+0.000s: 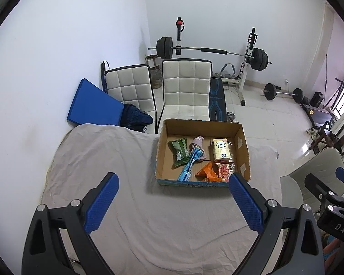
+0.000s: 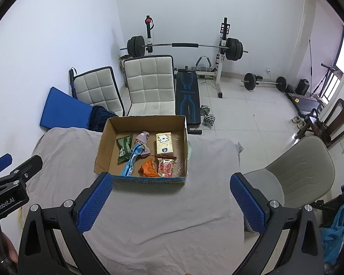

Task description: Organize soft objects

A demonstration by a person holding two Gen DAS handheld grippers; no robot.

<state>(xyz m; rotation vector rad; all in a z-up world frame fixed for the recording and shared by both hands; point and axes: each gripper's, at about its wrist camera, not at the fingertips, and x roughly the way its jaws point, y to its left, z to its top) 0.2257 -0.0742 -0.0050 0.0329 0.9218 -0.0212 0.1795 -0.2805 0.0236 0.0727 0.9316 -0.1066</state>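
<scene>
A cardboard box sits on the far part of the cloth-covered table. Inside lie a green packet, a pink soft item, a blue packet, a yellow tissue pack, an orange packet and a red packet. My left gripper is open and empty, held above the table short of the box. My right gripper is open and empty, likewise short of the box.
Two white padded chairs stand behind the table, with a blue mat against the wall. A weight bench and barbell rack stand at the back. A grey chair stands right of the table.
</scene>
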